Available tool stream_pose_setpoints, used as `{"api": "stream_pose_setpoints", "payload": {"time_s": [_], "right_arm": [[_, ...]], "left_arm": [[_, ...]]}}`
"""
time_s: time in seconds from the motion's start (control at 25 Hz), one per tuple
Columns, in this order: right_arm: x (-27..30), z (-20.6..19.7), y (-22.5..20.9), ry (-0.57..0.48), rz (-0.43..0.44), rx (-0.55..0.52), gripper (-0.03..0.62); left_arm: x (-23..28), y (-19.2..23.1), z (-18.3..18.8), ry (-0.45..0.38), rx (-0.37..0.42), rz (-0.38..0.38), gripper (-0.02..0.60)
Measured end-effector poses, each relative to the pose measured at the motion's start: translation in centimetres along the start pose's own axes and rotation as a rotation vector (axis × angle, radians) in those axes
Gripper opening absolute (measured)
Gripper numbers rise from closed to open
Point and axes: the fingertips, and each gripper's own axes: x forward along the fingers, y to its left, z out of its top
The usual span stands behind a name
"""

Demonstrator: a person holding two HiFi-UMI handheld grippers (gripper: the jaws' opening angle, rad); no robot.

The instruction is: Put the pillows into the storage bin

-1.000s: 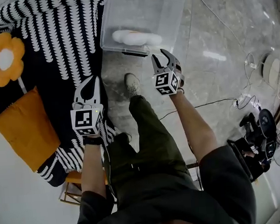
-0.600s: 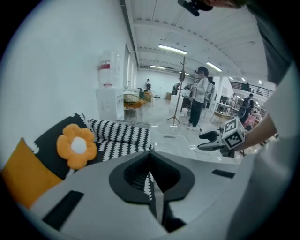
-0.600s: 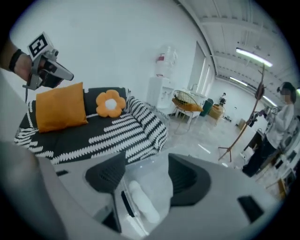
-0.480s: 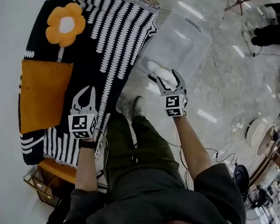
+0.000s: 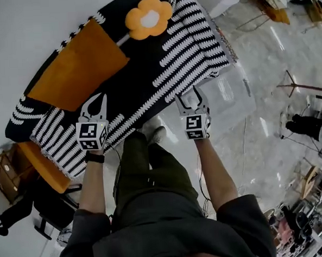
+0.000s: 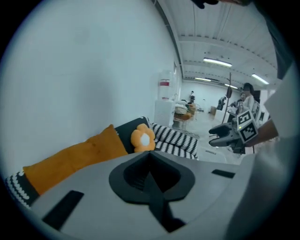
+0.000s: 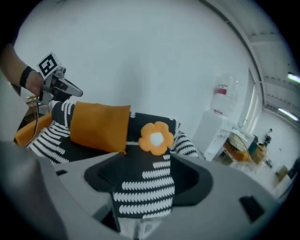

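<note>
A: So, where do the pillows lie?
B: Both lie on the black-and-white throw (image 5: pixel 186 53). The orange pillow (image 5: pixel 78 65) lies flat on its left part. The flower pillow (image 5: pixel 149 16) sits at the far end, well apart from the storage bin (image 5: pixel 232 96), which stands on the floor (image 5: pixel 266 64) just right of the throw.
A: And the hands?
B: Both bare forearms reach forward side by side, and the grippers point at the throw, tilted downward. The left gripper (image 5: pixel 98 96) hovers over the throw's near edge, close to the orange pillow, with its jaws together and nothing in them. The right gripper (image 5: pixel 190 96) hangs over the throw's near right corner, beside the bin. Its jaws have just been opening and stand apart, empty.
</note>
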Motion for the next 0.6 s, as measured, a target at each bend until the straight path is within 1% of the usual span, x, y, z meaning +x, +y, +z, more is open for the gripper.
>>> {"api": "stream_pose_setpoints", "payload": {"time_s": [0.08, 0.2, 0.28, 0.36, 0.48, 0.56, 0.6], "right_arm": [[2.4, 4.2, 2.7, -0.032, 0.080, -0.080, 0.293], [6.0, 10.8, 7.2, -0.096, 0.203, -0.232, 0.294], [8.4, 14.6, 10.8, -0.125, 0.268, -0.313, 0.294], [10.5, 18.2, 14.4, -0.150, 0.323, -0.364, 0.295], [13.7, 22.5, 19.4, -0.172, 0.406, -0.422, 0.341], [15.6, 24.5, 22.6, -0.169, 0.466, -0.473, 0.370], [16.5, 25.3, 24.0, -0.163, 0.498, -0.503, 0.397]], "left_arm": [[-1.9, 3.6, -0.2, -0.022, -0.047, 0.070, 0.005], [-4.6, 8.6, -1.2, -0.052, -0.124, 0.180, 0.004], [-6.2, 12.2, -1.9, -0.064, -0.162, 0.232, 0.004], [-7.7, 15.6, -2.8, -0.070, -0.195, 0.274, 0.003], [-9.6, 20.2, -4.6, -0.070, -0.250, 0.336, 0.004], [-10.4, 22.7, -5.7, -0.069, -0.289, 0.372, 0.005], [-10.7, 23.7, -6.2, -0.068, -0.307, 0.386, 0.004]]}}
